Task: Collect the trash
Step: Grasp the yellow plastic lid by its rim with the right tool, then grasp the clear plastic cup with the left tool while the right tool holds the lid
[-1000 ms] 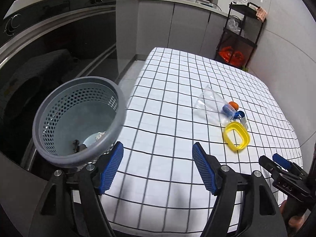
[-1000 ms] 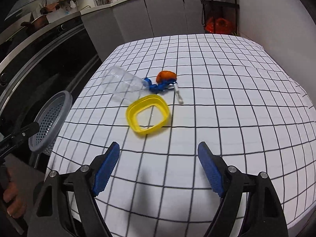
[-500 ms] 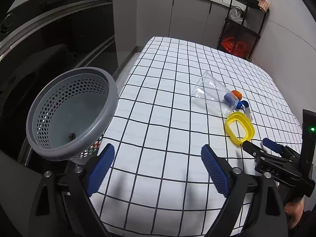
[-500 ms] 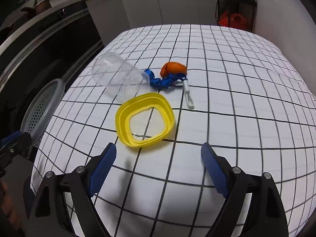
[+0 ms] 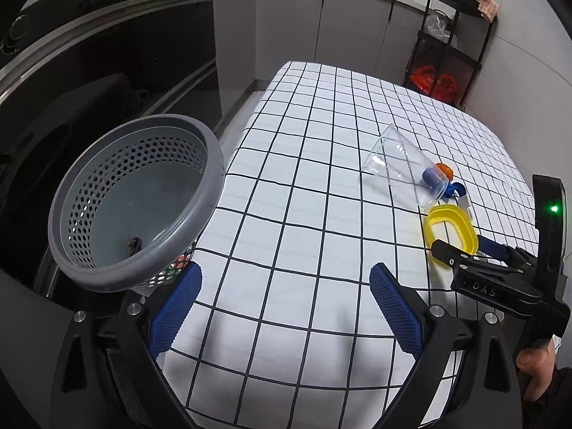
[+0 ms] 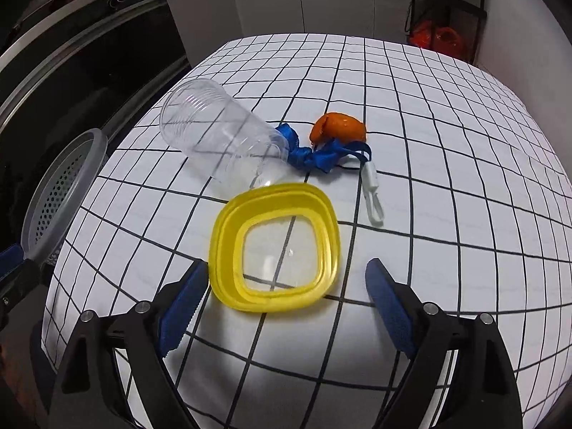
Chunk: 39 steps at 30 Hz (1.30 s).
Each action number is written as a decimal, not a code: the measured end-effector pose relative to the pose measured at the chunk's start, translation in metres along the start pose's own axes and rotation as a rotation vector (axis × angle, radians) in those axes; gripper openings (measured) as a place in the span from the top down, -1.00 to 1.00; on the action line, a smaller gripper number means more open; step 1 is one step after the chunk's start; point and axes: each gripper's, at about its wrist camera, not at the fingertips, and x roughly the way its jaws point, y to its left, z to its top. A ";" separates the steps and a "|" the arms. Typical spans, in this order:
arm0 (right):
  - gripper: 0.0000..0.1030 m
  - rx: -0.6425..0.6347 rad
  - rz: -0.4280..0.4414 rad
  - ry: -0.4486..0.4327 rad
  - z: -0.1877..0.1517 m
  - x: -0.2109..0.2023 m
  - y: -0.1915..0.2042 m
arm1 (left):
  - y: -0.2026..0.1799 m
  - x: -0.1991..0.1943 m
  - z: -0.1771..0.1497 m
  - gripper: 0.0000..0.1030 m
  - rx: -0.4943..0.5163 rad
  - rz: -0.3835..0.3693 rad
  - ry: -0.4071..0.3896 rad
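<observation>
A yellow-rimmed lid (image 6: 228,243) with a clear centre lies flat on the checked tablecloth. My right gripper (image 6: 287,264) is open, its blue fingertips on either side of the lid's near edge without touching it. Beyond lie a clear plastic cup (image 6: 218,143) on its side, a blue lanyard (image 6: 318,157) with a white clip (image 6: 371,193), and an orange peel (image 6: 339,128). A grey perforated basket (image 5: 107,196) stands at the table's left edge. My left gripper (image 5: 286,304) hovers beside it, jaws opening, nothing between them. The right gripper (image 5: 461,250) shows at the lid (image 5: 432,214).
The table with its checked cloth (image 5: 304,214) ends near both grippers. Dark built-in appliances (image 5: 89,71) run along the left. Grey cabinets (image 5: 321,18) and a black shelf cart (image 5: 450,53) with red bags stand at the far end. A person's hand (image 5: 536,368) holds the right gripper.
My right gripper has come forward and down, so the yellow lid now lies between its fingertips. My left gripper's jaws have spread wider beside the basket.
</observation>
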 end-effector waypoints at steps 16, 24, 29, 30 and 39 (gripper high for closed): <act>-0.42 -0.030 -0.024 -0.040 0.002 0.003 0.008 | -0.012 0.004 0.001 -0.80 0.015 -0.009 0.012; -0.32 0.078 0.023 -0.097 -0.009 -0.019 -0.025 | -0.043 0.009 0.011 -0.81 0.043 0.000 0.006; -0.32 0.139 -0.028 -0.158 -0.013 -0.038 -0.055 | -0.071 0.022 0.021 -0.81 0.055 -0.025 0.021; -0.32 0.155 -0.033 -0.170 -0.012 -0.042 -0.062 | -0.076 0.025 0.024 -0.81 0.055 -0.029 0.028; -0.32 0.220 -0.052 -0.211 -0.015 -0.053 -0.089 | -0.110 0.045 0.067 -0.81 -0.037 -0.051 0.030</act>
